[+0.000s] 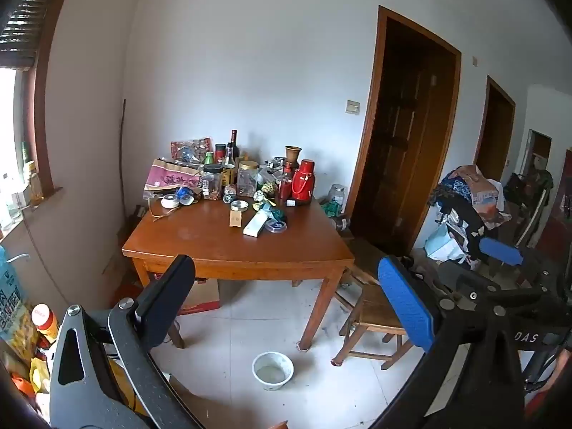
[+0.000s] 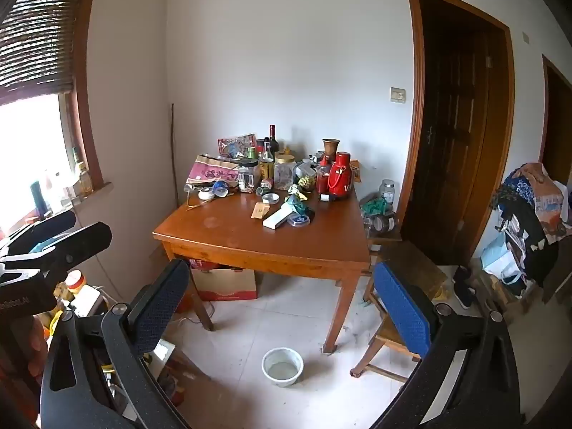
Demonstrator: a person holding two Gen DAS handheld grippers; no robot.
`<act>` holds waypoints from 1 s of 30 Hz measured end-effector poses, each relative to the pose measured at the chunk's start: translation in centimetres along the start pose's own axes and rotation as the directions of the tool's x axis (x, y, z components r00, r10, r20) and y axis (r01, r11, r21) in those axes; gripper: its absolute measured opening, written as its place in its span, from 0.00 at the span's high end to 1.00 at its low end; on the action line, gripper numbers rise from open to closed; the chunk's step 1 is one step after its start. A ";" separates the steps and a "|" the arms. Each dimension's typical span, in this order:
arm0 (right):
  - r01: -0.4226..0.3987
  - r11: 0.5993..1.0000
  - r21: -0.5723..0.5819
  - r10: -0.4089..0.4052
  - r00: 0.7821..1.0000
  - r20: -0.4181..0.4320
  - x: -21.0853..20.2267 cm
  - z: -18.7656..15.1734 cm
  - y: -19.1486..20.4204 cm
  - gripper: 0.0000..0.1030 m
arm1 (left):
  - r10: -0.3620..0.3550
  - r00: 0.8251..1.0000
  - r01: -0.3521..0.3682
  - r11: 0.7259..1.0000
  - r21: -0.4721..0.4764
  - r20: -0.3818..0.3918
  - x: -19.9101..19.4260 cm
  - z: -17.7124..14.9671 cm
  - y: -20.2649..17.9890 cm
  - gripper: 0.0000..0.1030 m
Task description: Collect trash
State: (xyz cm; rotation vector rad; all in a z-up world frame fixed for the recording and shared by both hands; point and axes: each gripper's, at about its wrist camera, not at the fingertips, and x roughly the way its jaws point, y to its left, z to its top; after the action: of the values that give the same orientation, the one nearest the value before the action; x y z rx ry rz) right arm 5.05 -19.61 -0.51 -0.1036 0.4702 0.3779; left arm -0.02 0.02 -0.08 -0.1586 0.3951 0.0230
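A wooden table (image 1: 214, 243) (image 2: 232, 239) stands against the far wall, some way ahead of both grippers. On it lie a white flat box (image 1: 256, 223) (image 2: 277, 217), a crumpled green wrapper (image 1: 273, 212) (image 2: 298, 205), a small tan card (image 1: 235, 220) (image 2: 259, 210) and a round blue lid (image 1: 276, 227) (image 2: 299, 220). My left gripper (image 1: 286, 286) is open and empty, held above the floor. My right gripper (image 2: 282, 286) is open and empty too. The right gripper also shows at the right edge of the left wrist view (image 1: 500, 250).
Jars, bottles, a red thermos (image 1: 304, 180) (image 2: 340, 175) and a pink bag (image 1: 171, 178) crowd the table's back. A white bowl (image 1: 272, 370) (image 2: 282, 366) sits on the tiled floor. A wooden chair (image 1: 371, 321) (image 2: 389, 332) stands right of the table. A cardboard box (image 2: 225, 280) lies beneath.
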 end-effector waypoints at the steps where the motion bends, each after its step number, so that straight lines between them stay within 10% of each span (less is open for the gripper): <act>1: 0.000 1.000 0.001 0.000 1.000 -0.008 0.0 0.0 0.0 0.00 | 0.001 1.000 -0.001 1.000 -0.001 -0.004 0.0 0.0 0.0 0.00; 30: 0.004 1.000 0.015 -0.004 1.000 -0.010 -0.8 0.3 0.3 0.00 | -0.005 1.000 0.007 0.999 0.049 -0.024 -0.6 0.2 0.4 0.00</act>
State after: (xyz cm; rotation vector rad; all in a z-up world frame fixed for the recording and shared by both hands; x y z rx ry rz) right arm 4.38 -19.60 0.10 -0.0922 0.4824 0.3699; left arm -0.51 0.41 0.25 -0.1120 0.4185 0.0056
